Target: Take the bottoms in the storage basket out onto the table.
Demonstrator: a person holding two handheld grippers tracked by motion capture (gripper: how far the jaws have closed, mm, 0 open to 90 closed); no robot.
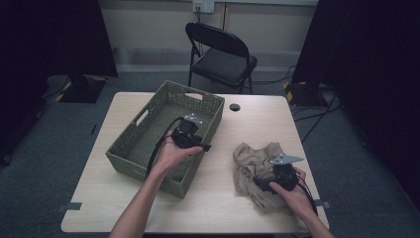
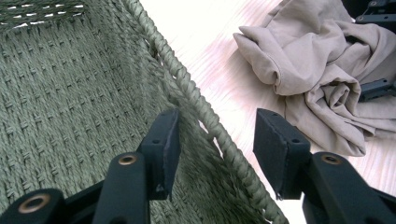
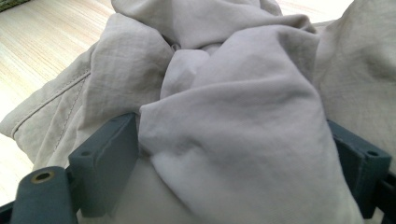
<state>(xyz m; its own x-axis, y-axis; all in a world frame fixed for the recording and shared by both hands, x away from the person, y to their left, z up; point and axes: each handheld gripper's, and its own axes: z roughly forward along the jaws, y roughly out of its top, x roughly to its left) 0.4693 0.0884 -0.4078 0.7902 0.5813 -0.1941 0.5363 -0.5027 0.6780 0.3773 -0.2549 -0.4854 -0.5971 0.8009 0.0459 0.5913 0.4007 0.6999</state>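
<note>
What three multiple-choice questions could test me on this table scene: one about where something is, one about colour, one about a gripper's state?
1. Where does the beige cloth lie?
A. in the basket
B. on the table, right of the basket
C. on the chair

2. What colour is the woven basket?
A. green
B. red
C. white

3. How do the left gripper jaws stand?
A. clamped on the cloth
C. apart, astride the basket rim
B. shut on nothing

Answers:
1 B: the high view shows the cloth crumpled on the table beside the basket.
2 A: its weave is olive green.
3 C: the left gripper view shows a gap, with the rim between the pads.
</note>
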